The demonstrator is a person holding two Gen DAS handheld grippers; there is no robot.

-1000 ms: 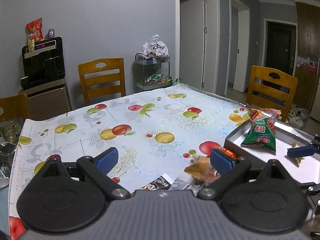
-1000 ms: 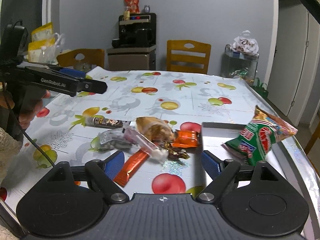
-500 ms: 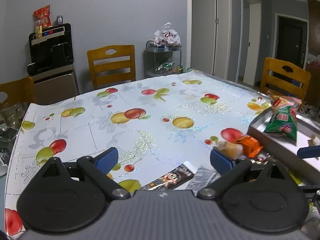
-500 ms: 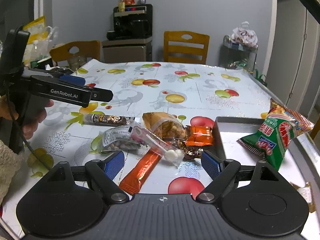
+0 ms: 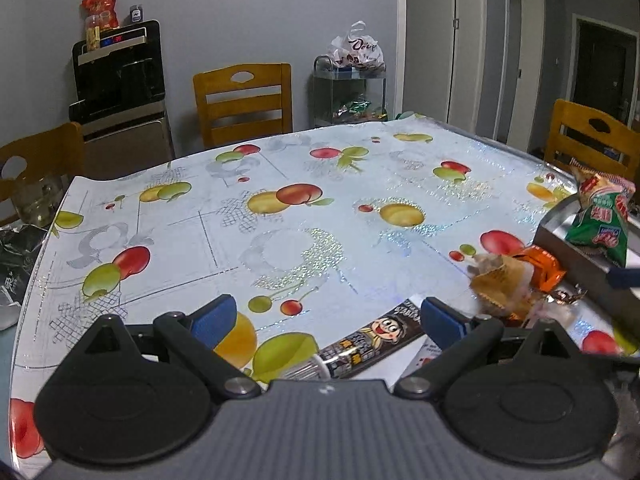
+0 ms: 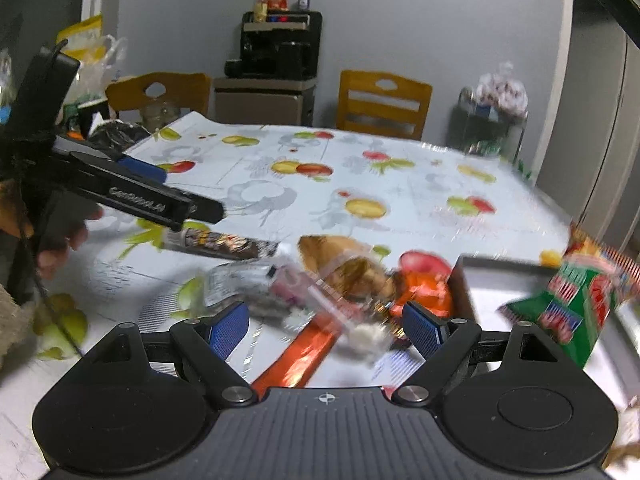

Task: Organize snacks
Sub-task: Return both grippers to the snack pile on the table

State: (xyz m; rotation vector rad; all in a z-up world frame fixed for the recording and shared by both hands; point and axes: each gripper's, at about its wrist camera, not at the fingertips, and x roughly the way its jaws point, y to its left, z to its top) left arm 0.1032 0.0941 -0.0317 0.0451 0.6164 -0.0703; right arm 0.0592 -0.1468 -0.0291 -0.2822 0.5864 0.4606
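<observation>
Both claws gape wide, holding nothing: the left claw [image 5: 326, 316] over a dark snack stick [image 5: 372, 342], the right claw [image 6: 326, 324] over an orange bar [image 6: 298, 360]. Right of the right claw, a green bag [image 6: 576, 304] lies in the metal tray [image 6: 508, 280].

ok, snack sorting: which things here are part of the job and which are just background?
Job:
- metal tray
- green chip bag, in the tray
- loose pile: dark cartoon bar, long orange stick, orange packet, tan pastry pack
- left tool, right tool, both open

Background:
- wooden chair
- water dispenser
- fruit-print tablecloth
</observation>
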